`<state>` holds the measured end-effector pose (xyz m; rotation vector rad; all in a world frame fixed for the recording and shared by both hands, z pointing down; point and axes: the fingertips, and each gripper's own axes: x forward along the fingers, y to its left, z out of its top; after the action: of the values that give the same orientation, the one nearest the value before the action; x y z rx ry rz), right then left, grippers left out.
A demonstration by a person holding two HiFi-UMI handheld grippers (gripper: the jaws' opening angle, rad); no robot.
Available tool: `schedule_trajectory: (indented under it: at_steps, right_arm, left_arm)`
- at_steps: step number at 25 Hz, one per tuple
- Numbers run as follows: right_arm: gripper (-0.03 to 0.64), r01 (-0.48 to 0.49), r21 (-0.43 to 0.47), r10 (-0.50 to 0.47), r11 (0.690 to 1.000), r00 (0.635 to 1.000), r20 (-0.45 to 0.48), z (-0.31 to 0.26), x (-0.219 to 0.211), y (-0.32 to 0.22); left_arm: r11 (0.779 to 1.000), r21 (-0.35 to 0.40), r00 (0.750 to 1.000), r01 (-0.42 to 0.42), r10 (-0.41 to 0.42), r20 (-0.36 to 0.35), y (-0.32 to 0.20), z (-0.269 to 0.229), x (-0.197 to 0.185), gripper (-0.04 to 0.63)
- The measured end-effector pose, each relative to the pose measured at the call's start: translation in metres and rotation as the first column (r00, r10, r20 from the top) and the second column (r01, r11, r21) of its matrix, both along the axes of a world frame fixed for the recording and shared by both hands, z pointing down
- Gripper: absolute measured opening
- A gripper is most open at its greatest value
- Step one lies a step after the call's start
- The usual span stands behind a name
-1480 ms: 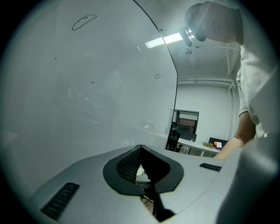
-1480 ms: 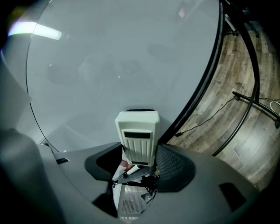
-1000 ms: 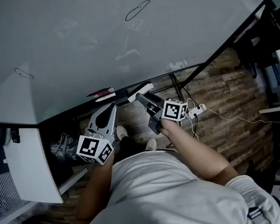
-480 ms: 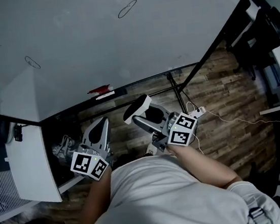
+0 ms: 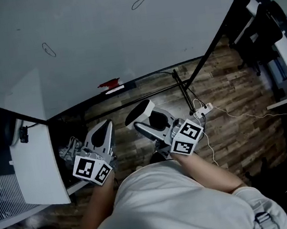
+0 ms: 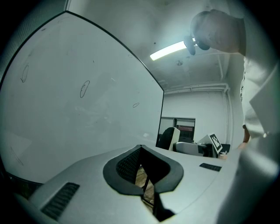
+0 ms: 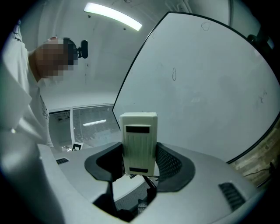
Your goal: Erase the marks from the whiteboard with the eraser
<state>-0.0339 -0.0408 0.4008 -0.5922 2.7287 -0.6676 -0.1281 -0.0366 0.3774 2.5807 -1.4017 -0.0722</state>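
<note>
The whiteboard (image 5: pixel 101 33) fills the top of the head view, with an oval mark (image 5: pixel 139 2) high up and a second oval mark (image 5: pixel 48 49) to the left. My right gripper (image 5: pixel 143 117) is shut on the white eraser (image 5: pixel 138 112), held low, below the board's bottom edge. In the right gripper view the eraser (image 7: pixel 139 143) stands upright between the jaws, with an oval mark (image 7: pixel 174 74) on the whiteboard (image 7: pixel 210 83) beyond. My left gripper (image 5: pixel 103 128) is shut and empty, down at the left. In the left gripper view the whiteboard (image 6: pixel 65 100) shows several faint ovals.
A red marker (image 5: pixel 109 83) lies on the board's tray. A black stand bar (image 5: pixel 182 88) and a power strip (image 5: pixel 204 111) with cables are on the wood floor. A white panel (image 5: pixel 34 162) is at the left, and chairs (image 5: pixel 258 28) stand at the right.
My right gripper has drawn back from the tray with the eraser and now holds it lower. The left gripper has dropped a little. The board has shifted in the head view.
</note>
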Motion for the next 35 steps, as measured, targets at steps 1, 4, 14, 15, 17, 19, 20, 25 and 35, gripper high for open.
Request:
schedule_trajectory:
  at_steps: [1, 4, 14, 15, 17, 19, 20, 25, 35]
  right_arm:
    - [0.239, 0.000, 0.008, 0.000, 1.000, 1.000, 0.000, -0.001, -0.006, 0.008]
    - [0.239, -0.002, 0.029, 0.003, 1.000, 1.000, -0.008, -0.005, -0.021, 0.034]
    - [0.239, -0.007, 0.062, 0.007, 0.998, 1.000, 0.003, -0.031, -0.065, 0.109]
    - [0.239, -0.002, 0.070, 0.002, 0.998, 1.000, -0.001, -0.031, -0.073, 0.120]
    - [0.239, 0.009, 0.083, -0.008, 0.996, 1.000, -0.011, -0.033, -0.086, 0.138]
    - [0.239, 0.015, 0.097, -0.012, 0.995, 1.000, -0.024, -0.035, -0.096, 0.155]
    - [0.239, 0.016, 0.101, -0.014, 0.995, 1.000, -0.026, -0.035, -0.099, 0.162]
    - [0.239, 0.014, 0.107, -0.011, 0.994, 1.000, -0.029, -0.037, -0.106, 0.192]
    - [0.239, 0.000, 0.103, 0.006, 0.995, 0.998, -0.058, -0.036, -0.107, 0.207]
  left_arm:
    - [1.000, 0.005, 1.000, 0.001, -0.001, 0.002, 0.008, -0.001, -0.005, 0.006]
    - [1.000, 0.011, 1.000, 0.003, -0.003, -0.001, 0.037, -0.002, -0.018, 0.006]
    - [0.999, 0.045, 1.000, -0.001, 0.001, -0.007, 0.122, -0.019, -0.056, 0.006]
    - [0.999, 0.047, 1.000, 0.002, -0.002, -0.011, 0.132, -0.018, -0.062, 0.006]
    - [0.998, 0.054, 1.000, 0.012, -0.011, -0.018, 0.148, -0.018, -0.073, 0.006]
    - [0.998, 0.062, 1.000, 0.021, -0.020, -0.022, 0.162, -0.020, -0.082, 0.006]
    - [0.998, 0.065, 0.999, 0.025, -0.024, -0.023, 0.170, -0.020, -0.085, 0.006]
    - [0.996, 0.065, 0.998, 0.057, -0.055, -0.033, 0.200, -0.018, -0.098, 0.006]
    - [0.995, 0.076, 0.997, 0.061, -0.058, -0.049, 0.213, -0.024, -0.102, 0.006]
